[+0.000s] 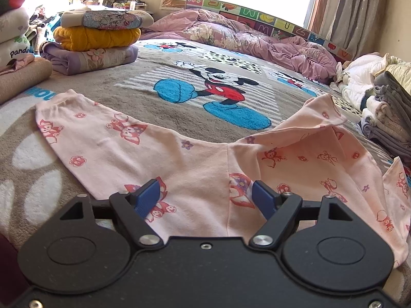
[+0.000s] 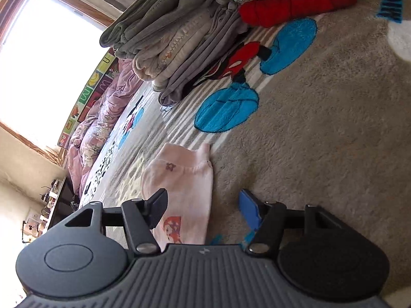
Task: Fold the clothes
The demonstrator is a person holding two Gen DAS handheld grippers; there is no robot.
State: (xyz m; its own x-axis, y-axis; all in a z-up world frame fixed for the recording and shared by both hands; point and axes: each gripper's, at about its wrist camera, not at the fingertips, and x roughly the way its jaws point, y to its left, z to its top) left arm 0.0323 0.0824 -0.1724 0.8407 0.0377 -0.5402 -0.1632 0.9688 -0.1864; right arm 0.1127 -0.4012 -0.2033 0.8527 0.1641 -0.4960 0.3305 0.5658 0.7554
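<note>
Count: I see one pink pants [image 1: 195, 159], two grippers, and three stacks of folded clothes on the blanket [image 1: 154, 77].
Left gripper: my left gripper [image 1: 204, 199] has its fingers apart, holding nothing; it sits low over the waist end of the pants, blue pads [image 1: 146, 197] either side of the centre seam.
Right gripper: my right gripper [image 2: 203, 209] is rolled sideways, fingers apart and empty; one pants leg [image 2: 185, 187] lies between them, nearer the black finger; touching or not, I cannot tell.
Pants: spread flat on the blanket, legs pointing away in a V; the right leg is partly lifted and folded over.
Around: yellow-sweater stack [image 1: 97, 38] far left, grey stack [image 2: 167, 41] on the right, purple quilt [image 1: 257, 38] under the window.
In the way: nothing lies on the pants.
</note>
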